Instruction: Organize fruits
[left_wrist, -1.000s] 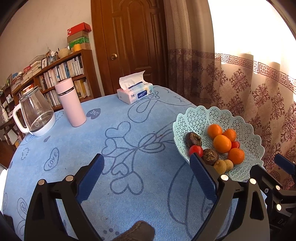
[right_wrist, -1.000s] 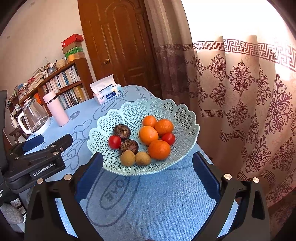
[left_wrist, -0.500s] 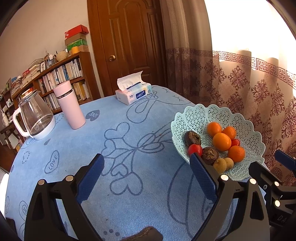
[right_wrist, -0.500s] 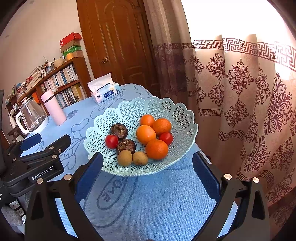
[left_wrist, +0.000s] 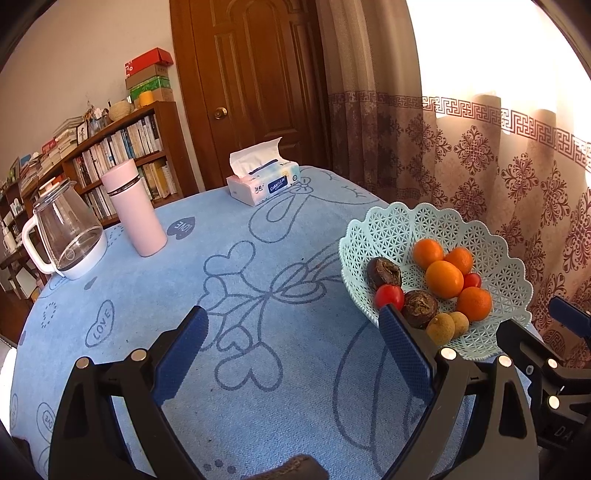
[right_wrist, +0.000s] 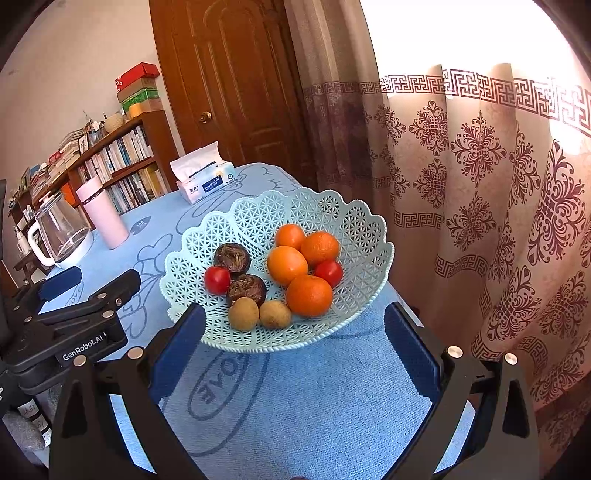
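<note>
Oranges (right_wrist: 286, 264), cherry tomatoes (right_wrist: 218, 280), dark round fruits (right_wrist: 246, 290) and two longans (right_wrist: 242, 313) sit gathered in the mint lattice basket (right_wrist: 354, 221) near the blue tablecloth's (left_wrist: 258, 406) curtain-side edge, while the right gripper (right_wrist: 293, 334) and left gripper (left_wrist: 291, 349) hover wide and empty, seemingly ready to pick.

4 oranges (right_wrist: 309, 295), 2 tomatoes (right_wrist: 217, 280), 2 dark fruits (right_wrist: 246, 290), 2 longans (right_wrist: 243, 313)

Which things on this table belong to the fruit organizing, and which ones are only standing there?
Belonging to the job:
- lattice basket
- four oranges
- two red tomatoes
- two dark round fruits
- two small tan fruits

Just standing about:
- tissue box
- pink flask
- glass kettle
</note>
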